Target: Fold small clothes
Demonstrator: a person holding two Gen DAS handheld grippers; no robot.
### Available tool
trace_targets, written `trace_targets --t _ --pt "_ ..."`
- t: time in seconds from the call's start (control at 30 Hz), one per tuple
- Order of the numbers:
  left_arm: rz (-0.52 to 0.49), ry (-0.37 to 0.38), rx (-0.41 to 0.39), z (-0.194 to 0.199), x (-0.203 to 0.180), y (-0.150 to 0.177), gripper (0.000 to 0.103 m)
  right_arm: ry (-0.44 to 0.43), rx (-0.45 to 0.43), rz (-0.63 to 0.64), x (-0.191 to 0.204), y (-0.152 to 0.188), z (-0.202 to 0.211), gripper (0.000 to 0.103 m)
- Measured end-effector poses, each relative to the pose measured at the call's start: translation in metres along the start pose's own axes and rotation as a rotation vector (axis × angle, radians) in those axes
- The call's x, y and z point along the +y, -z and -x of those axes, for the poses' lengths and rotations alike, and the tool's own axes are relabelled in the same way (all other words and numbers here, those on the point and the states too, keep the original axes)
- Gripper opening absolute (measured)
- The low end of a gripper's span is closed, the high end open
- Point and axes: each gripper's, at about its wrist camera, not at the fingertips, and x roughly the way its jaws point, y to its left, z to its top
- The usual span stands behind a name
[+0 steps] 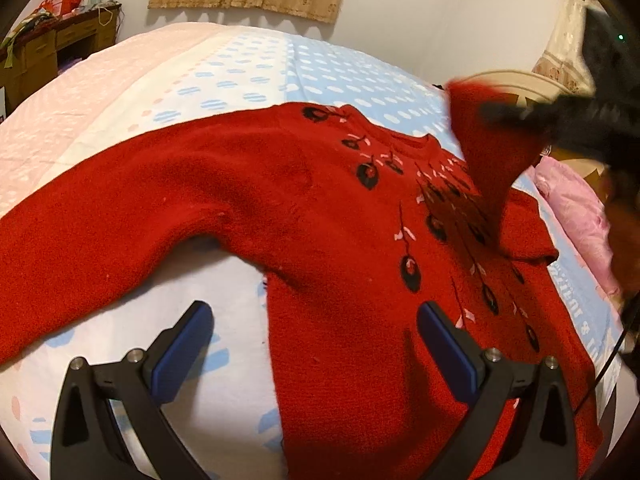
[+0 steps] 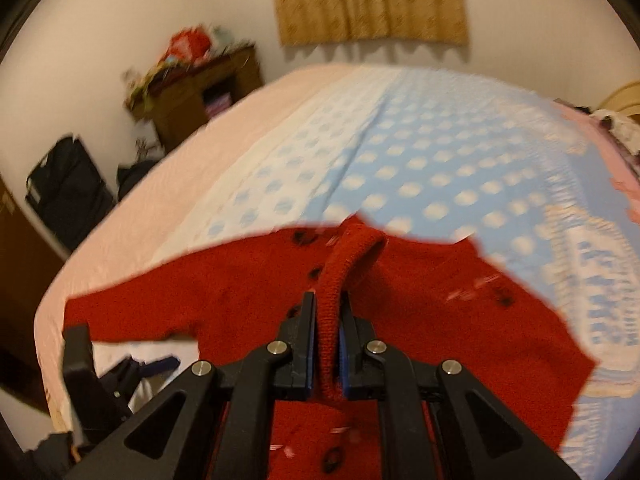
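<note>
A small red sweater (image 1: 320, 216) with black and pink embroidery lies spread on the bed, one sleeve stretched out to the left. My left gripper (image 1: 314, 320) hovers open above its lower hem, the left finger over the sheet, the right finger over the red knit. My right gripper (image 2: 328, 304) is shut on the cuff of the other sleeve (image 2: 346, 256), which loops up from between its pads. In the left wrist view that sleeve (image 1: 492, 140) hangs lifted over the sweater's chest, held by the blurred right gripper (image 1: 504, 112) at the upper right.
The bed carries a pink, white and blue dotted sheet (image 1: 248, 72). A pink pillow (image 1: 572, 200) lies at the right edge. A cluttered wooden desk (image 2: 196, 84) stands by the far wall, dark bags (image 2: 68, 192) on the floor beside the bed.
</note>
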Motion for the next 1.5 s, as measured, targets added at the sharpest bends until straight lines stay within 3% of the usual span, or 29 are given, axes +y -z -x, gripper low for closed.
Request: trace_targets --t 0.13,0.23,0.3,0.33,0.37,0.47,0.63,0.8,0.97,1.03,1.13,1.2,1.27,1.33,1.37,1.5 --pt "0.004 0.002 -0.001 0.0 0.0 -0.001 0.103 0.012 0.097 0.085 0.017 0.025 -0.043 0.01" --pt "0.005 0.0 -0.001 0.0 0.0 -0.001 0.103 0.007 0.089 0.122 0.02 0.04 -0.04 0.013" --pt "-0.002 -0.01 0.004 -0.001 -0.002 -0.003 0.103 0.015 0.077 0.137 0.018 0.046 -0.033 0.031" --pt "-0.009 -0.018 0.008 -0.002 -0.004 -0.002 0.103 0.004 0.061 0.147 0.017 0.048 -0.028 0.06" --pt "-0.015 -0.024 0.012 -0.004 -0.006 -0.003 0.103 0.0 0.047 0.158 0.016 0.048 -0.023 0.082" --pt "-0.024 -0.038 0.01 -0.002 -0.006 -0.005 0.103 -0.076 -0.007 0.178 0.015 0.051 -0.004 0.083" --pt "-0.057 -0.043 -0.049 0.023 -0.015 -0.021 0.103 -0.061 -0.066 0.132 0.001 0.064 0.026 0.083" --pt "-0.256 -0.099 -0.073 0.031 -0.052 -0.047 0.103 0.093 -0.06 0.101 -0.028 0.1 0.047 0.083" --pt "-0.344 -0.06 0.051 -0.003 -0.077 -0.06 0.103 0.19 -0.055 0.065 -0.054 0.137 0.067 0.083" --pt "-0.382 -0.081 0.066 -0.022 -0.085 -0.061 0.098 0.2 -0.071 0.053 -0.059 0.15 0.076 0.083" --pt "-0.361 -0.086 0.116 -0.051 -0.087 -0.065 0.079 0.195 -0.098 0.036 -0.06 0.168 0.09 0.083" --pt "-0.318 -0.093 0.144 -0.067 -0.081 -0.068 0.06 0.206 -0.119 0.034 -0.057 0.178 0.097 0.083" --pt "-0.274 -0.071 0.173 -0.08 -0.076 -0.071 0.047 0.204 -0.138 0.044 -0.053 0.188 0.104 0.083" --pt "-0.266 -0.051 0.161 -0.078 -0.077 -0.075 0.017 0.209 -0.162 0.064 -0.048 0.196 0.11 0.083" --pt "-0.258 -0.034 0.16 -0.074 -0.078 -0.077 0.01 0.211 -0.173 0.069 -0.046 0.199 0.113 0.083" --pt "-0.278 0.018 0.05 -0.033 -0.083 -0.084 0.01 0.196 -0.213 0.064 -0.047 0.201 0.121 0.083"
